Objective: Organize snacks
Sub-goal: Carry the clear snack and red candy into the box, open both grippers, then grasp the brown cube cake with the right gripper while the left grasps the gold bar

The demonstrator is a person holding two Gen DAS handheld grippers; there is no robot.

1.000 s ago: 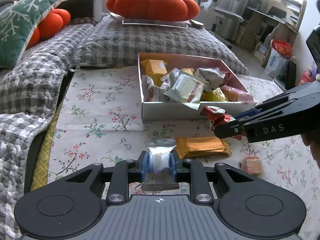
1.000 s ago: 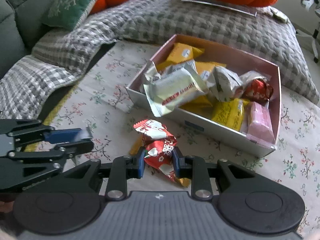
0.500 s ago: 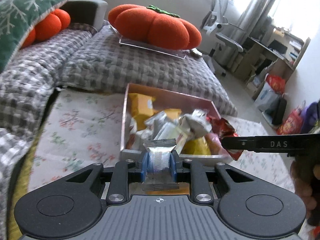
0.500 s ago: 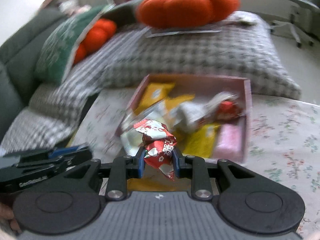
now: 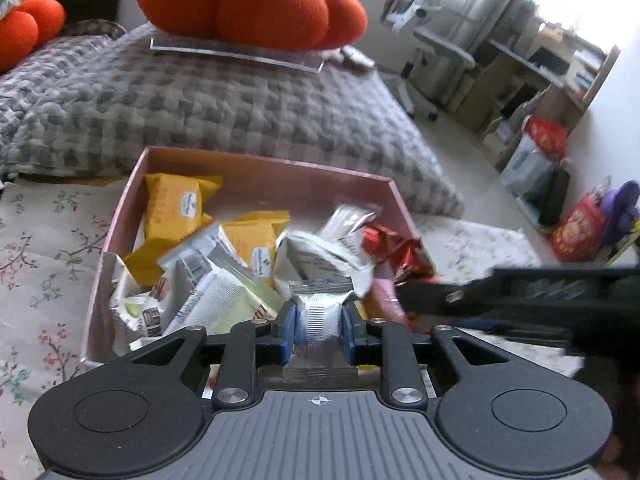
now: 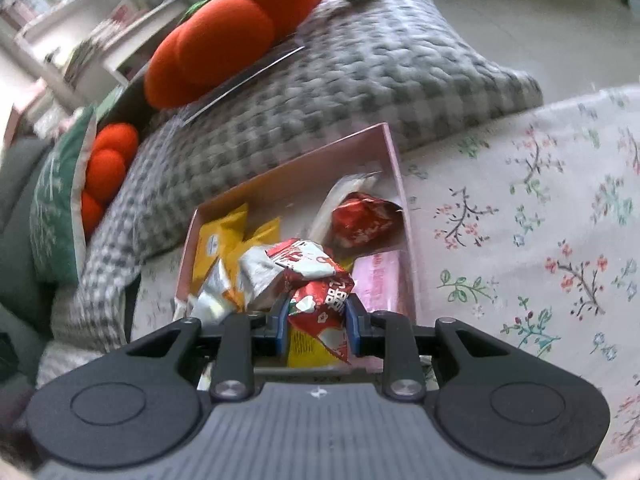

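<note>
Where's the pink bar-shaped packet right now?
In the right wrist view, the pink packet lies inside the pink box, along its right wall, just below the crumpled red wrapper.

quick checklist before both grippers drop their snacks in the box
1. Left gripper over the pink box: ok.
2. Silver packet between its pads, jaws just easing open: ok.
3. Right gripper above the box: ok, near its right end.
4. Red-and-white wrapper between its pads, jaws just easing open: ok.
5. Free floor in the box: not ok near the front, packets are piled there; the far part by the back wall is bare.
6. Grippers apart from each other: cannot tell, the right one reaches close beside the left in the left wrist view.
</note>
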